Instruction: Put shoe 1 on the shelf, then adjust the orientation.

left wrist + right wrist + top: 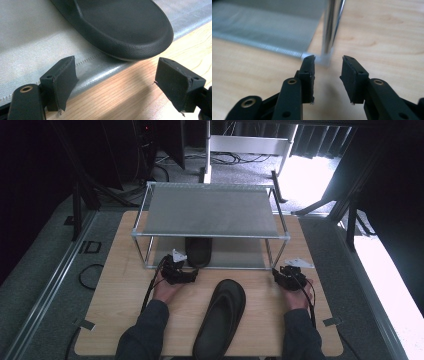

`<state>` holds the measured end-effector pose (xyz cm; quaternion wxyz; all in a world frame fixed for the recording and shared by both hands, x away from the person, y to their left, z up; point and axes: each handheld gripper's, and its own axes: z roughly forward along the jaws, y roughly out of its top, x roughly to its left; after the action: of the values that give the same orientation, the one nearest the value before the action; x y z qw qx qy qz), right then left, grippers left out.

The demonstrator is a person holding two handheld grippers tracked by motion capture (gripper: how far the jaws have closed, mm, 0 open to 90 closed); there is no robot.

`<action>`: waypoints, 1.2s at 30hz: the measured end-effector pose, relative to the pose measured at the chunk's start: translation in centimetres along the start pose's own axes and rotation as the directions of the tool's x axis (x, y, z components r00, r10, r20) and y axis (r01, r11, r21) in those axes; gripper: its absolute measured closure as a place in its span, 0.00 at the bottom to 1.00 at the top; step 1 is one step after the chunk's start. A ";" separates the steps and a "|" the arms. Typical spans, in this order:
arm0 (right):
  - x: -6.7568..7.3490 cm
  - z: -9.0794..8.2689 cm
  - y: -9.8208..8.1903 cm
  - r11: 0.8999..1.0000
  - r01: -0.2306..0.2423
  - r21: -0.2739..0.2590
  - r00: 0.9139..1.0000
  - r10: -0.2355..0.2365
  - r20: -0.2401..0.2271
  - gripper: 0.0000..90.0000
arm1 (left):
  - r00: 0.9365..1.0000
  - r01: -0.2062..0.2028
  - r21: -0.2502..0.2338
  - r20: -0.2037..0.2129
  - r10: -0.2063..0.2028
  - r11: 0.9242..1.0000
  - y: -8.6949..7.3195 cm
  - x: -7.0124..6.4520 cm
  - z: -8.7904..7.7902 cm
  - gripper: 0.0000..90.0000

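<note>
your left gripper (116, 82) is wide open and empty, just short of the slipper (120, 25) on the rack's lower shelf (27, 42). second slipper (220, 317) lies mid-table. right gripper (327, 75) is part open, empty (at the rack post (332, 27)). close squarely on the heel rim.

The rectangular light wooden worktop (120, 285) stands on a grey carpet floor (45, 265). Around it the room is dark, with black walls or curtains on the left and at the back. A black looped cable (86, 276) lies on the floor just beside the left edge of the worktop. Behind the worktop there is a white metal frame (248, 143) with more cables under it. Strong daylight falls on the floor at the back right (305, 175) and along the right side. Black slanted metal struts (332, 202) stand near this bright area.
</note>
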<state>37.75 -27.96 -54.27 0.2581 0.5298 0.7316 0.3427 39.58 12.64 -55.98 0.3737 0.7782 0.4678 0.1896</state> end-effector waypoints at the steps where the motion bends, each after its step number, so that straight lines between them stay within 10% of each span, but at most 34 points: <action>1: 0.2 -0.2 -0.3 1.000 0.004 0.004 1.000 -0.004 -0.006 0.69 | 1.000 0.000 0.000 0.000 0.000 1.000 0.0 0.0 0.0 0.20; 19: 6.5 -4.6 -1.9 0.995 0.095 0.012 0.981 -0.092 -0.173 0.63 | 0.999 -0.025 0.009 -0.024 0.025 1.000 0.0 -0.3 0.2 0.20; 28: 9.3 -6.1 -1.7 0.990 0.143 -0.021 0.957 -0.143 -0.251 0.59 | 0.999 -0.024 0.009 -0.023 0.024 1.000 0.0 -0.3 0.2 0.20; 36: 12.6 -7.9 -1.3 0.982 0.175 -0.066 0.918 -0.187 -0.350 0.57 | 0.999 -0.028 0.011 -0.026 0.028 1.000 0.0 -0.4 0.1 0.20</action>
<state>27.31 -18.00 -50.47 0.1615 0.3848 0.8061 0.4195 39.53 12.26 -56.03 0.3606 0.7842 0.4627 0.2023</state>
